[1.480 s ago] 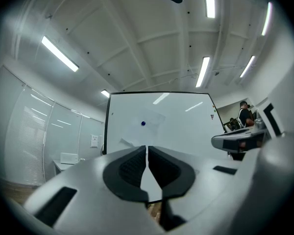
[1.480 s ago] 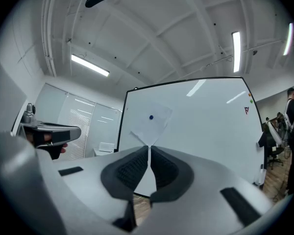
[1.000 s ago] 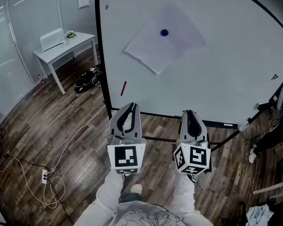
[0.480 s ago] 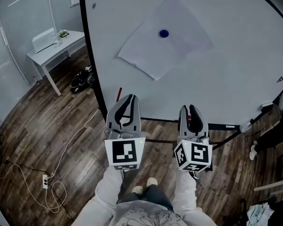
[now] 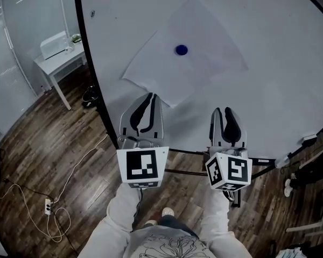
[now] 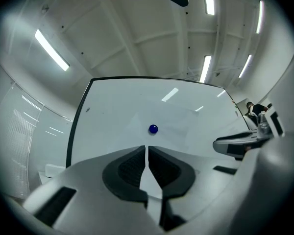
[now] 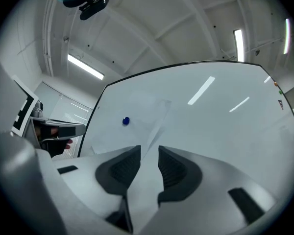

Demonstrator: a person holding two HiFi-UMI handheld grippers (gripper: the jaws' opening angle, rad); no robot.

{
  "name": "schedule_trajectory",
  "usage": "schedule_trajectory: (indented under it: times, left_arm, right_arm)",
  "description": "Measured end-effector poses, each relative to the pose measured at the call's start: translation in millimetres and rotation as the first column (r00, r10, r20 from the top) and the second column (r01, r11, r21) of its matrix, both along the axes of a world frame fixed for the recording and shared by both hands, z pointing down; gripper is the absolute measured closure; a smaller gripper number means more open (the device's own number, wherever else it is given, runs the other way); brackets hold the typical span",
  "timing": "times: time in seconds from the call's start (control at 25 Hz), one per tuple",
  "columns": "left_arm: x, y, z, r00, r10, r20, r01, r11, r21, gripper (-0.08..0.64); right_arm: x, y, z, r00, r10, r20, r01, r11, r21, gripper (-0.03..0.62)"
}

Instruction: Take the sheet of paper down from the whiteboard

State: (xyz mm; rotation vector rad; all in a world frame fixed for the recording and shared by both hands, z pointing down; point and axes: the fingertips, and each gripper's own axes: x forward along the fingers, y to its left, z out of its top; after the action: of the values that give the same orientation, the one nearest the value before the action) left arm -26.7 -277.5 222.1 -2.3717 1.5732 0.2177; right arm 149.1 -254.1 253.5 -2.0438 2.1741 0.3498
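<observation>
A white sheet of paper (image 5: pixel 185 55) hangs tilted on the whiteboard (image 5: pixel 280 52), pinned by a blue round magnet (image 5: pixel 181 50). My left gripper (image 5: pixel 149 97) is shut with nothing in it, and its tips reach just under the sheet's lower corner. My right gripper (image 5: pixel 226 112) points at bare board to the right of and below the sheet; its jaws are opening with nothing between them. In the left gripper view the magnet (image 6: pixel 153 129) sits straight above the shut jaws of the left gripper (image 6: pixel 146 148). In the right gripper view the magnet (image 7: pixel 126 121) lies up and left of the right gripper (image 7: pixel 149 150).
A white table (image 5: pixel 62 58) with a printer stands at the left past the board's black edge (image 5: pixel 94 85). Cables and a power strip (image 5: pixel 47 204) lie on the wooden floor. The board's stand bar (image 5: pixel 188 153) runs behind the grippers. The person's legs are below.
Both grippers have moved forward and up toward the board, so the sheet now sits nearer their tips. The right jaws have parted; the left jaws stay shut.
</observation>
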Motion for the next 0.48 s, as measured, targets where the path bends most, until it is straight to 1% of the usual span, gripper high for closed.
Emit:
schedule_trajectory:
  times: [0.24, 0.48]
  left_arm:
    - [27, -26, -23, 1.000, -0.024, 0.015, 0.023, 0.999, 0.039, 0.543]
    - [39, -44, -42, 0.996, -0.067, 0.053, 0.063, 0.996, 0.068, 0.541]
  right_arm:
    - [13, -35, -24, 0.997, -0.077, -0.019, 0.078, 0.996, 0.046, 0.482]
    - [12, -58, -38, 0.987, -0.157, -0.034, 0.159, 0.984, 0.077, 0.466]
